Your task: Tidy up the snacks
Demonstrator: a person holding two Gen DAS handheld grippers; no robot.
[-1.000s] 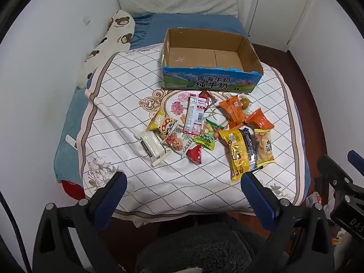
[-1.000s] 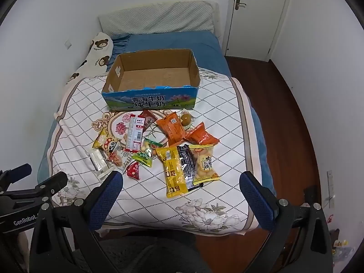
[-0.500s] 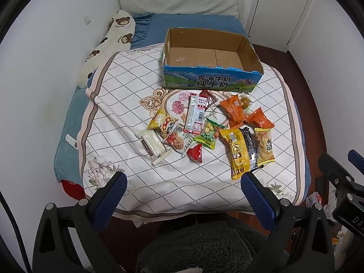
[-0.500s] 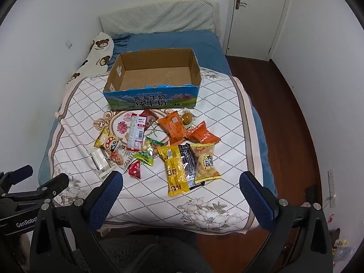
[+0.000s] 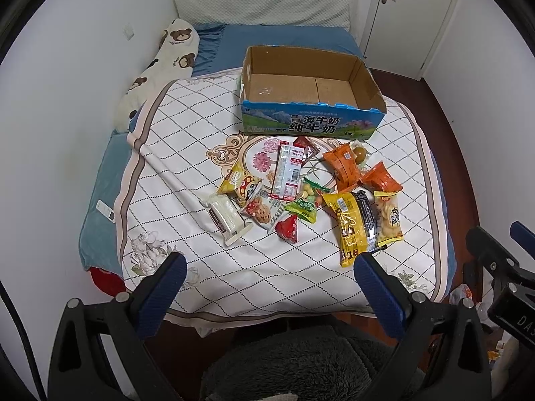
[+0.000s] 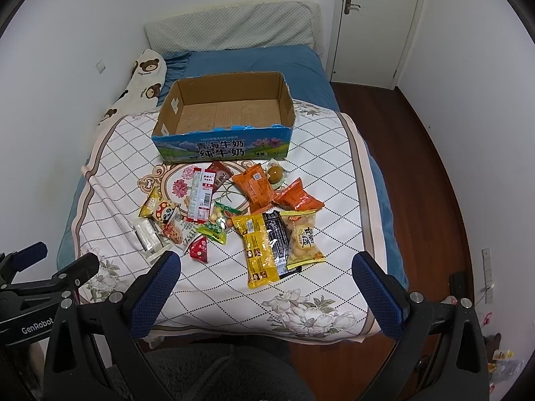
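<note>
Several snack packets lie in a loose heap on a white quilted bed cover (image 5: 200,127), among them a long yellow packet (image 5: 347,227) (image 6: 259,250), an orange packet (image 5: 344,167) (image 6: 255,185), a red-and-white bar (image 5: 289,175) (image 6: 200,197) and a small red triangle (image 5: 288,229) (image 6: 199,250). Behind them stands an open cardboard box (image 5: 311,92) (image 6: 230,113) with a blue printed front, empty. My left gripper (image 5: 267,292) and my right gripper (image 6: 265,289) are both open and empty, held above the near edge of the bed, well short of the snacks.
A bear-print pillow (image 5: 160,70) lies along the left wall and a grey headboard cushion (image 6: 234,30) at the back. A white door (image 6: 374,16) and wooden floor (image 6: 431,180) are to the right. A dark fuzzy seat (image 5: 294,367) is below the grippers.
Both grippers have drifted slightly nearer to the bed. Nothing on the bed has moved.
</note>
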